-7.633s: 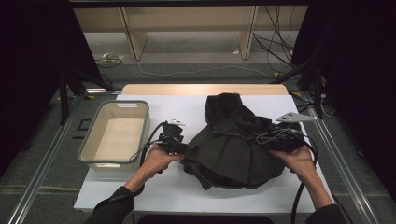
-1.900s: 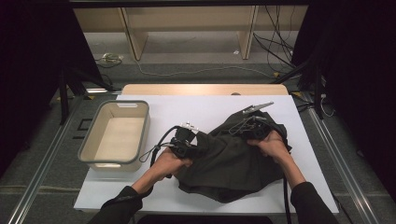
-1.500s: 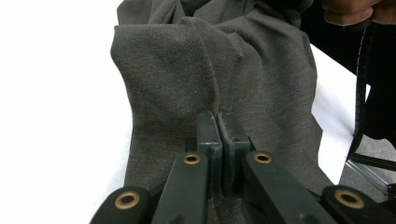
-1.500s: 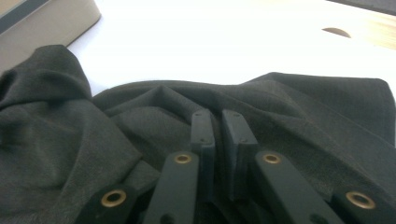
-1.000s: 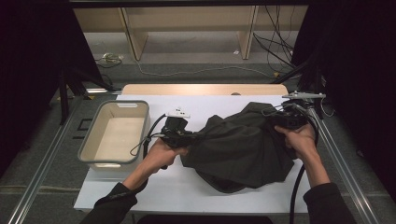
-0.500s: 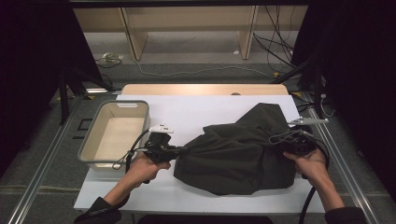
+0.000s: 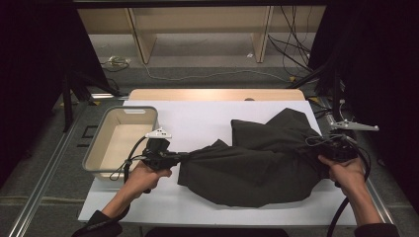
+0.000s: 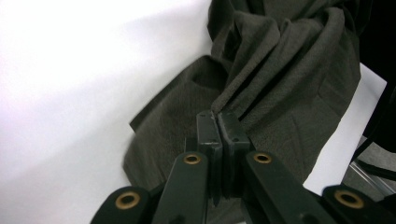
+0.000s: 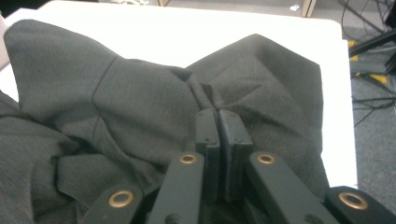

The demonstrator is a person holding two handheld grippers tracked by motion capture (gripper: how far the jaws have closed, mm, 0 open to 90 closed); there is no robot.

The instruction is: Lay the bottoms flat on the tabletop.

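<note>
While the dark garment (image 7: 257,163) lies spread on the worktop (image 7: 197,123), left tool (image 7: 170,158) and right tool (image 7: 321,148) pinch its opposite ends, jaws pressed together.

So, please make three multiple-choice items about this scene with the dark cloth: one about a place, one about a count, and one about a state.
1. Where is the tray relative to the dark cloth?
A. on the person's left side of it
B. on top of it
C. on the person's right side of it

2. How many grippers grip the dark cloth?
A. none
B. one
C. two

3. In what state are the fingers of the left gripper?
A. wide open above the cloth
B. shut on a fold of the cloth
C. shut on the tray's rim

Answers:
1 A, the high view shows the tray at the table's left, the cloth right of it.
2 C, the left gripper and the right gripper each pinch cloth.
3 B, the left gripper view shows its fingers together with cloth bunched between them.
</note>
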